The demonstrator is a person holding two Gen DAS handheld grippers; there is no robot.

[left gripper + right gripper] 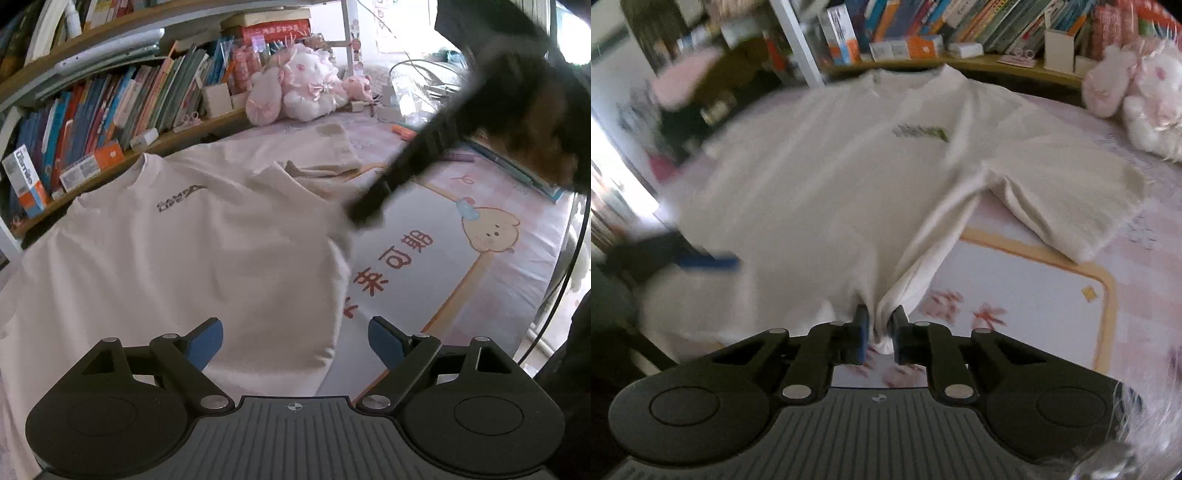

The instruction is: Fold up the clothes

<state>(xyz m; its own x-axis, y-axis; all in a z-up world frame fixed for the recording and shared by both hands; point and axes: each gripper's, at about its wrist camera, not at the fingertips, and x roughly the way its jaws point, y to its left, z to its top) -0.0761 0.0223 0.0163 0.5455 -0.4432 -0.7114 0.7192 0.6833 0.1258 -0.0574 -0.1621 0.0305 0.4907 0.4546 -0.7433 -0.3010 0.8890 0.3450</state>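
Already the right gripper [879,334] pinches the shirt [831,184] at its hem corner, seemingly firm; soft, light cloth will drape. The left gripper [295,341] hangs spread, empty.

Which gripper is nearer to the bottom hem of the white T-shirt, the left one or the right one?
Right. The right gripper is shut on the hem of the white T-shirt, cloth bunched between its fingers. The left gripper is open above the shirt, gripping nothing.
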